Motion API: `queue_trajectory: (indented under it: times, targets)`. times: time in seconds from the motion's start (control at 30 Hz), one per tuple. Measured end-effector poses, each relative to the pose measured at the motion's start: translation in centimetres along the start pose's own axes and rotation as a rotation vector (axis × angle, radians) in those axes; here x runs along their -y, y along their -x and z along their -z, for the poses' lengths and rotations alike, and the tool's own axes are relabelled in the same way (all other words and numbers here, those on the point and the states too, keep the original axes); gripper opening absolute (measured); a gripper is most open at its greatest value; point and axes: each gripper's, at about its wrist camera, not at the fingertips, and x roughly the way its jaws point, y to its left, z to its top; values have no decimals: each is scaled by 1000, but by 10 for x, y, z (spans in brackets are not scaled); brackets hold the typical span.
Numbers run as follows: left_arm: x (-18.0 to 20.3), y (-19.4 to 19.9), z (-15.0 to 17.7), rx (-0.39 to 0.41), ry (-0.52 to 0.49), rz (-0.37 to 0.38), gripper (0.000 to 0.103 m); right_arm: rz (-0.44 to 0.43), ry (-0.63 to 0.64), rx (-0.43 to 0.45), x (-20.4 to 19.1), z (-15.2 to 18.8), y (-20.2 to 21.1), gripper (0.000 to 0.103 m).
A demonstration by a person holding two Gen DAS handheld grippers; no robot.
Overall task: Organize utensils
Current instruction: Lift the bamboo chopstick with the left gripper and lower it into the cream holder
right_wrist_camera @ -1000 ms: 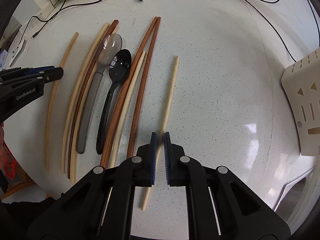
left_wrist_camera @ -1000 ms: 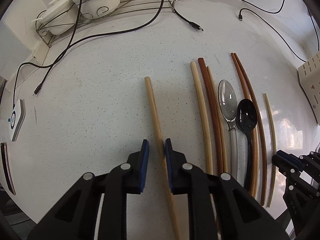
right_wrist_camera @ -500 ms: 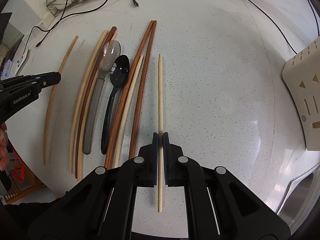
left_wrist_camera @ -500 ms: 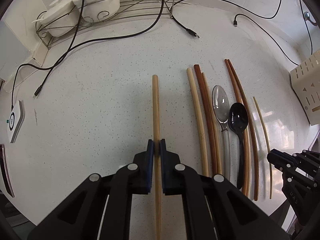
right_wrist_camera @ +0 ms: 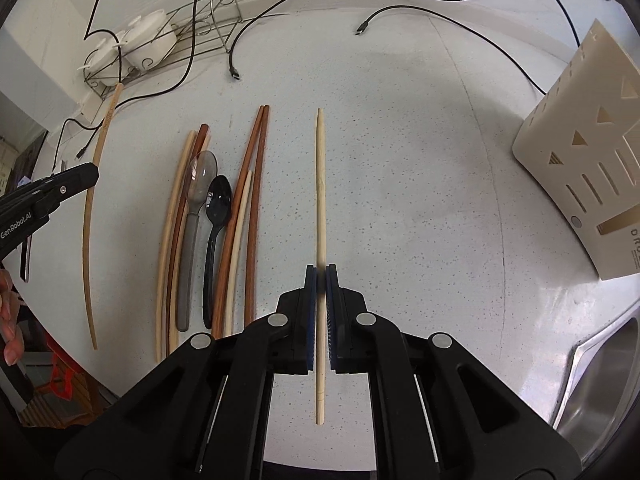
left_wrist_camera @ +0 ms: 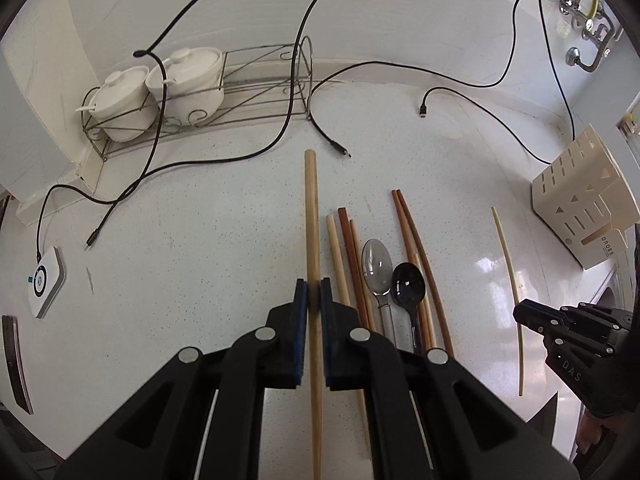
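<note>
Left claw point(left_wrist_camera: 314, 294) clamped on thick tan wooden chopstick point(left_wrist_camera: 311, 216), right claw point(right_wrist_camera: 321, 280) on thin pale chopstick point(right_wrist_camera: 320, 184), both pointing toward far edge of speckled white surface point(right_wrist_camera: 420, 208); steel sink point(right_wrist_camera: 600, 376) seen only from right wrist.

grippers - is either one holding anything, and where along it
Both are. The left gripper clamps a tan chopstick near mid-length; the right gripper clamps a pale chopstick a little behind its middle, toward the blunt end.

A white speckled tabletop point(right_wrist_camera: 400, 184) carries a row of brown and pale wooden chopsticks point(right_wrist_camera: 256, 200) with a clear plastic spoon point(right_wrist_camera: 198, 196) and a black plastic spoon point(right_wrist_camera: 216, 220) between them; loose black cables point(left_wrist_camera: 224, 156) lie farther back.
</note>
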Motion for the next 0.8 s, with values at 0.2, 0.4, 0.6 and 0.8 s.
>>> queue_trajectory:
  times: [0.2,0.4,0.6,0.8]
  targets:
    - [15,33,-14,95,-38,35,6,12,-66,88,26,-1,32,4]
    - [46,65,-29,229,-109,72,6,51,-128,239,51,-1,74,4]
    - [86,82,-45,324,-176,145,6,110,-204,393,87,3,111,4]
    - [129,95,-62,434,-252,219,6,144,-259,526,125,10,142,4]
